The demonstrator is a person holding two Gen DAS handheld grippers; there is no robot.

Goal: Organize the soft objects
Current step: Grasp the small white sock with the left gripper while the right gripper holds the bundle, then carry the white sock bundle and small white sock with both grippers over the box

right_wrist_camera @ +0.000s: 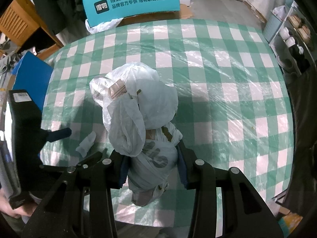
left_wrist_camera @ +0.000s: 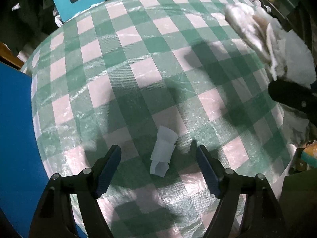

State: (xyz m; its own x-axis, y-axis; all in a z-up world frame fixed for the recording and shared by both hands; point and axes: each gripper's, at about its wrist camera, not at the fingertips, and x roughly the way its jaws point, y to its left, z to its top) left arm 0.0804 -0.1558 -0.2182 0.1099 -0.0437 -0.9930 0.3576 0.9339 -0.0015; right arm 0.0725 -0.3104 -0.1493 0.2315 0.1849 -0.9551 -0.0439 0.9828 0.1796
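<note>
Under clear plastic, green-checked tablecloth point(left_wrist_camera: 138, 63), teal box point(right_wrist_camera: 130, 0)

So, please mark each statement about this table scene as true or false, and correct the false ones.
1. The right gripper is shut on a white plastic bag. True.
2. The left gripper grips the tissue. False: its jaws stand open, with the tissue lying on the table between them.
3. The tablecloth is green and white checked. True.
4. The bag lies flat on the table. False: it is bunched up and held in the jaws.
5. A teal box stands at the far edge. True.
</note>
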